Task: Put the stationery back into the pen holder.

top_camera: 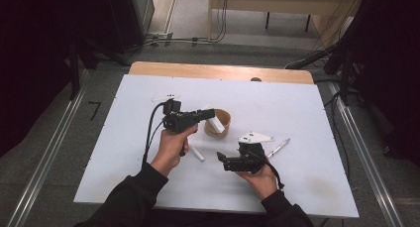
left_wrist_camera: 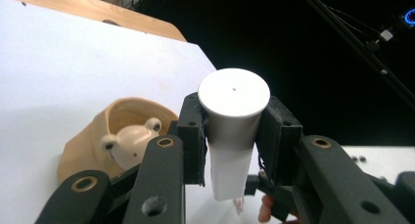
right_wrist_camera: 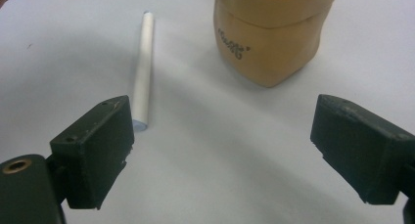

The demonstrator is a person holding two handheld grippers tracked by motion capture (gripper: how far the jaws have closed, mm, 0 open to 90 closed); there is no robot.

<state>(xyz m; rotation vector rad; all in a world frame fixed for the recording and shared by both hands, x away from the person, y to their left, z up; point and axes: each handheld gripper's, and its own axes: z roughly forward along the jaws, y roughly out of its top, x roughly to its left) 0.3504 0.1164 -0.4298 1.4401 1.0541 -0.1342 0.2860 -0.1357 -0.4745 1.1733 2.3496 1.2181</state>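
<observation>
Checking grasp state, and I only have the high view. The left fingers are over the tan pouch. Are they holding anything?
Observer: Yes. The left gripper is shut on a white tube, with its flat round cap facing the camera.
Operator: Anything inside the pouch?
Observer: The left gripper view shows a small bear face inside the tan pouch.
Operator: And the right fingers?
Observer: The right gripper is wide open and holds nothing. A white stick lies on the table, its near end close by one finger.
</observation>
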